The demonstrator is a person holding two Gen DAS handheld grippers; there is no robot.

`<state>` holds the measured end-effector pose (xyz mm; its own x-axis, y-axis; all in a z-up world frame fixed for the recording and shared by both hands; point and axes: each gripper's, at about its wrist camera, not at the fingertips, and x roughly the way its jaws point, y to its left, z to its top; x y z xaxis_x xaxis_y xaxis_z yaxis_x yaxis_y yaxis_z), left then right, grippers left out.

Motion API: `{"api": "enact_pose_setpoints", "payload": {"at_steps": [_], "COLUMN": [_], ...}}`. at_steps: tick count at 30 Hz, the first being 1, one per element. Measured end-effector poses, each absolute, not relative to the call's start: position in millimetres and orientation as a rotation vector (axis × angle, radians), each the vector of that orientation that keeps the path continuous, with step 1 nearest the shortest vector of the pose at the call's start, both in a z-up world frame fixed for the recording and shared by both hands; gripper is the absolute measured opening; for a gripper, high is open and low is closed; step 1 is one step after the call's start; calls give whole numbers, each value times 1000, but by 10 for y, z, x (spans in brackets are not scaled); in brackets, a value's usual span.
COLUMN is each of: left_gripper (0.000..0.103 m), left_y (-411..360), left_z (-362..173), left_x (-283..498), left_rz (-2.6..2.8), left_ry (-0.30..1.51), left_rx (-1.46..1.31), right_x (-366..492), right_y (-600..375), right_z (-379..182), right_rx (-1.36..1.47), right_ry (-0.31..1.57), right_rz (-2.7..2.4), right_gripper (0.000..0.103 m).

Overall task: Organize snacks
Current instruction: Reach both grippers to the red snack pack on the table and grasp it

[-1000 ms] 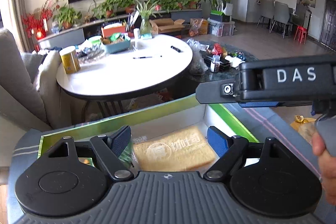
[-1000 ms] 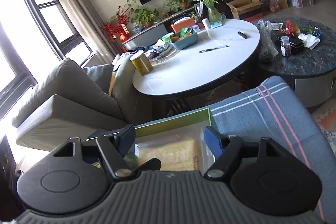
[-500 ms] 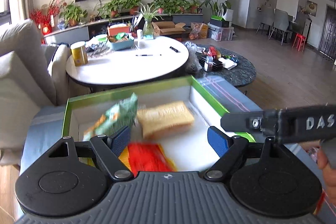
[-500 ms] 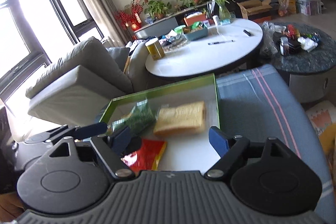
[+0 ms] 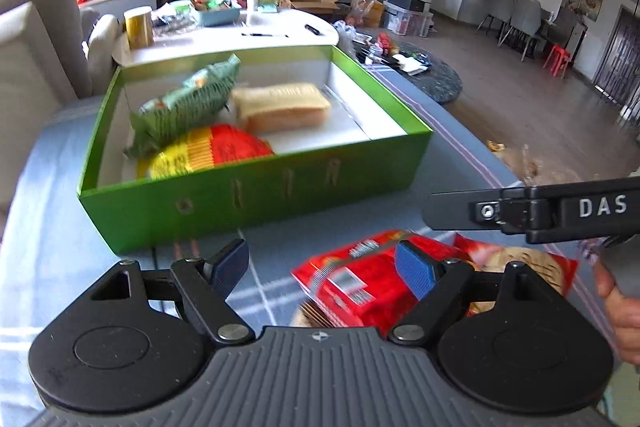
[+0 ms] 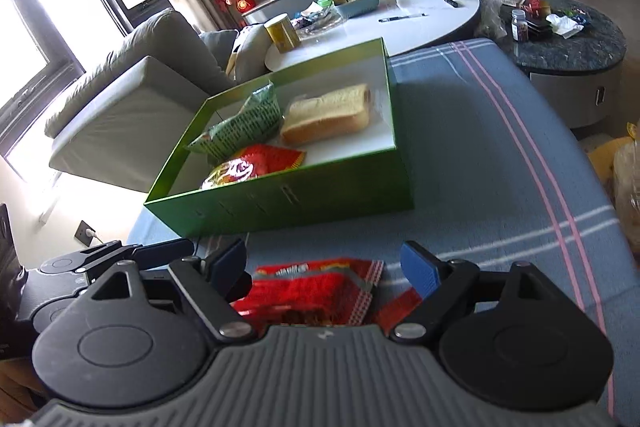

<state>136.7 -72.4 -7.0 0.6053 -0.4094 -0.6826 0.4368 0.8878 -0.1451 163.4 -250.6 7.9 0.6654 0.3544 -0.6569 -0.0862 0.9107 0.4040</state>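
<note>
A green box (image 5: pixel 256 195) (image 6: pixel 288 203) sits on the blue striped cloth. It holds a green snack bag (image 5: pixel 188 103) (image 6: pixel 244 123), a wrapped bread slice (image 5: pixel 280 105) (image 6: pixel 326 115) and a red-yellow bag (image 5: pixel 208 151) (image 6: pixel 256 163). Red snack packets (image 5: pixel 360 287) (image 6: pixel 312 291) lie on the cloth in front of the box. My left gripper (image 5: pixel 322 265) is open and empty above the cloth, its right finger over the packets. My right gripper (image 6: pixel 324 267) is open and empty just over the packets; its body (image 5: pixel 552 211) shows in the left wrist view.
A white round table (image 6: pixel 400 23) with a yellow can (image 6: pixel 282 33), basket and pen stands behind the box. A dark round table (image 6: pixel 568 43) is at right, a grey sofa (image 6: pixel 132 99) at left. The cloth's right edge (image 6: pixel 600 187) drops to the floor.
Both grippers have pulled back from over the box toward the near side. The whole box is now in view and the red packets have come in under the fingers.
</note>
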Motion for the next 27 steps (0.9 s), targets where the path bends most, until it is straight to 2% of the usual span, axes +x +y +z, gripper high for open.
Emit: {"api": "enact_pose_setpoints", "payload": {"at_steps": [7,22,27], "left_gripper": [79,79,79], "left_y": [-851,-919,-912], "left_z": [-123,-279,-300], "left_x": [1244,1254,1275], "left_rz": [-528,-524,-520], "left_ry": [806,862,868], "left_rx": [77,88,80], "right_x": [1561,1566,1595], "right_y": [-2523,-2545,-2545], "right_z": [-65,-173,-190], "right_rx": [382,342,345], "right_ry": [874,887,909], "right_rz": [260,277,298], "right_gripper": [74,73,65]}}
